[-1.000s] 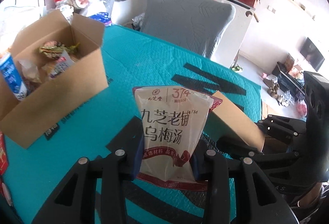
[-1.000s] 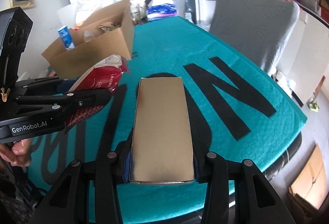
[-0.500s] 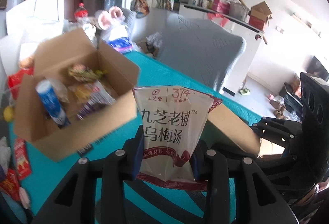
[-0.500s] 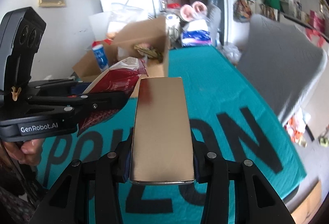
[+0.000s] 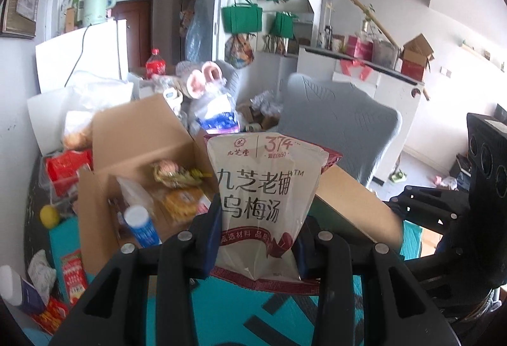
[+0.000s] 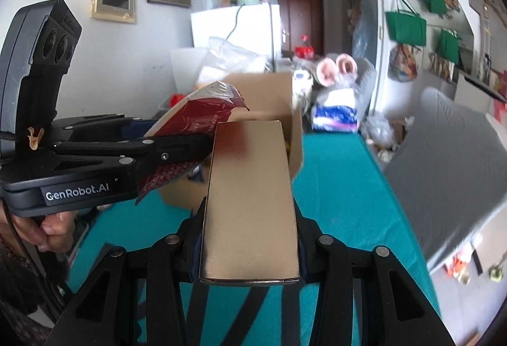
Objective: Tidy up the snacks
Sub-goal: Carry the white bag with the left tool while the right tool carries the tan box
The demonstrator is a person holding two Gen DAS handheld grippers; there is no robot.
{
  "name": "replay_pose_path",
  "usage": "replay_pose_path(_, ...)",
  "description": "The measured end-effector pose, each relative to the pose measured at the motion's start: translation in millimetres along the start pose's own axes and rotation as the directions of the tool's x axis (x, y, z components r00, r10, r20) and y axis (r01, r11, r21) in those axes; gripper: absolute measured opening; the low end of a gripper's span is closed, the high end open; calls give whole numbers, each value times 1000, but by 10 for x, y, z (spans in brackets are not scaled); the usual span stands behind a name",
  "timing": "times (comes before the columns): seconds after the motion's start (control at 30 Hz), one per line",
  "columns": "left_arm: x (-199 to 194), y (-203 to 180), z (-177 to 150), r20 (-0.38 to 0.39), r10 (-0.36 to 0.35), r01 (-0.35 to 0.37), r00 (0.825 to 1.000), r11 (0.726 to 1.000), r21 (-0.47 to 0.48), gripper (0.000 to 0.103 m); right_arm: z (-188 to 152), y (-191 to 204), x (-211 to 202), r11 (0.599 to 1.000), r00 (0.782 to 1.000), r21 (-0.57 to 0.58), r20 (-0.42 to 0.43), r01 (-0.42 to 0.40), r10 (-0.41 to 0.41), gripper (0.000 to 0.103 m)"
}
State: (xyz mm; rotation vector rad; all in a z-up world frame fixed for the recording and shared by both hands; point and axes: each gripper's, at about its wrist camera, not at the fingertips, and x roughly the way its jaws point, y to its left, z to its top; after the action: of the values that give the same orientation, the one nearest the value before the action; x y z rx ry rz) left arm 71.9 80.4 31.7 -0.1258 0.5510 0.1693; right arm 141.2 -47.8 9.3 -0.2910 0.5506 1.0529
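Note:
My left gripper (image 5: 258,238) is shut on a white and red snack pouch (image 5: 264,203) with Chinese print, held upright in the air. An open cardboard box (image 5: 139,155) with several snacks and a blue and white tube (image 5: 141,227) stands just ahead and to the left. My right gripper (image 6: 248,239) is shut on a flat tan carton (image 6: 250,203), held above the teal table (image 6: 336,193). In the right wrist view the left gripper (image 6: 177,152) holds the pouch's red back (image 6: 193,127) beside the carton, in front of the box (image 6: 269,98).
Loose red snack packets (image 5: 74,273) and a yellow ball (image 5: 49,214) lie left of the box. A grey chair (image 5: 336,130) stands behind the table. Bags, a plush mouse (image 6: 337,73) and a white fridge (image 6: 237,29) crowd the far end.
Both grippers have risen and moved toward the cardboard box with their loads. The box has come nearer in both views. Both grips are unchanged.

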Motion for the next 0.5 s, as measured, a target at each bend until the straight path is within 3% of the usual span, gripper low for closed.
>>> replay_pose_path(0.23, -24, 278, 350, 59, 68, -68, 996, 998, 5, 37, 471, 68, 120, 998, 998, -54, 44, -46, 48, 43)
replay_pose_path(0.5, 98, 682, 591, 31, 156, -157, 987, 988, 8, 37, 950, 200, 420, 993, 997, -105, 41, -61, 66, 43)
